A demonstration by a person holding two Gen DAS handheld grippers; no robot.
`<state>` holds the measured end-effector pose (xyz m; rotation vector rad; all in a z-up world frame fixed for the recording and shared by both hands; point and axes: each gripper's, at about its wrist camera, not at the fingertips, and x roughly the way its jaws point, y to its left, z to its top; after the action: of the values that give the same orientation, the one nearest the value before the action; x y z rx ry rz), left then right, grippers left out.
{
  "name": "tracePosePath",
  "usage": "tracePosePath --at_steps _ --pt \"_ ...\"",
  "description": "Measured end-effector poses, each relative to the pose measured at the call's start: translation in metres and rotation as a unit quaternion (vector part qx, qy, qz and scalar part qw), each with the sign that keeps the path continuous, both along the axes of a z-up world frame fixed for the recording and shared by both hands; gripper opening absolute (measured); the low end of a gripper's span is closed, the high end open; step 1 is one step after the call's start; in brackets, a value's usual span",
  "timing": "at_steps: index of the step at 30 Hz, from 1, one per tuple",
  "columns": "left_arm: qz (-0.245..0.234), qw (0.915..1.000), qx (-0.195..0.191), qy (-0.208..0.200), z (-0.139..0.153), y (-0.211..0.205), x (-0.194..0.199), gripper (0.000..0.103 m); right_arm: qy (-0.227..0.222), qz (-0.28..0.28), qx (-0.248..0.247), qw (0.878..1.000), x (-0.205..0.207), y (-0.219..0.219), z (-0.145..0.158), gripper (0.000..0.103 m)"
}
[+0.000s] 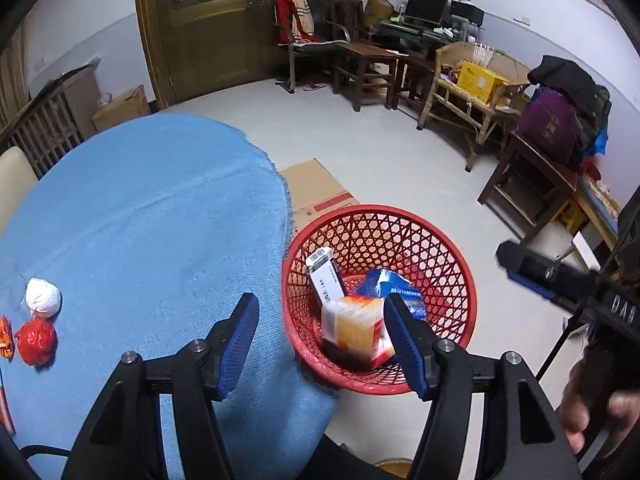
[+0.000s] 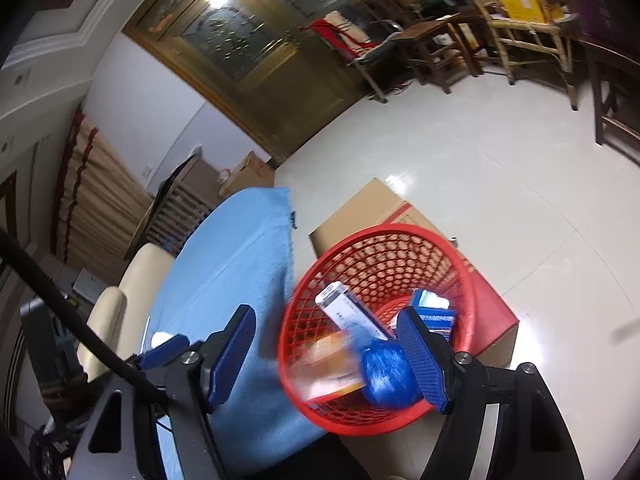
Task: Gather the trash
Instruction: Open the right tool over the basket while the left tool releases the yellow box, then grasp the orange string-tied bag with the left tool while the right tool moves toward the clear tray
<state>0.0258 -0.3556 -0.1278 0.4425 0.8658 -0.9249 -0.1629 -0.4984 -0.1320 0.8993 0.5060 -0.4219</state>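
Both grippers are over the table edge by the red basket (image 1: 380, 300), which sits on a cardboard box (image 2: 400, 208) on the floor, just off the blue tablecloth (image 1: 140, 220).

Left gripper (image 1: 324, 344): jaws apart, nothing between the pads. The orange box (image 1: 356, 332) seen past them lies down in the basket, not in the grip.

Right gripper (image 2: 328, 356): jaws wide, empty. A blue crumpled ball (image 2: 384, 376) shows just inside its right finger, but it looks to be lying in the basket, not touching the pads.

Basket contents: white carton with barcode (image 1: 324, 276) leaning at 11 o'clock, orange box at 6, blue packet (image 1: 390, 284) at 2, plus the blue ball.

Still on the cloth, far out at 9 o'clock in the left wrist view: white wad (image 1: 43, 297), red wad (image 1: 36, 340) just below it and touching or nearly so, and an orange wrapper (image 1: 6, 336) at the frame edge.

Risks, my read:
- The two wads sit tight together; a wide grab could take both or knock one off the table.
- Pads dragging on the cloth could pull it along, and the wads with it.
- The basket is perched on the box beside the cloth overhang; a bump from either gripper could tip it.
- Both grippers are close together here, so a collision is possible on the next swing.
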Motion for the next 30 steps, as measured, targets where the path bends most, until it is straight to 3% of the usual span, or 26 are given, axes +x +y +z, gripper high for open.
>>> tracePosePath --at_steps 4,7,11,16,23,30 --pt "0.021 0.9997 -0.001 -0.016 0.003 0.031 0.008 0.066 0.000 0.006 -0.017 1.000 0.002 0.001 0.006 0.076" --pt "0.061 0.9976 -0.005 -0.032 0.006 0.068 0.024 0.066 0.001 0.026 -0.022 0.999 0.017 0.012 0.011 0.076" --pt "0.137 0.9888 -0.004 -0.059 0.011 0.143 0.052 0.066 0.007 0.071 -0.041 0.997 0.053 0.041 0.022 0.076" --pt "0.254 0.9643 0.006 -0.076 0.020 0.246 0.103 0.066 0.021 0.148 -0.068 0.986 0.115 0.092 0.037 0.076" --pt "0.371 0.9249 0.005 -0.083 0.042 0.347 0.172 0.066 0.035 0.261 -0.089 0.961 0.214 0.173 0.053 0.076" --pt "0.411 0.9114 0.001 -0.030 0.033 0.372 0.238 0.066 0.056 0.353 -0.124 0.925 0.312 0.245 0.062 0.076"
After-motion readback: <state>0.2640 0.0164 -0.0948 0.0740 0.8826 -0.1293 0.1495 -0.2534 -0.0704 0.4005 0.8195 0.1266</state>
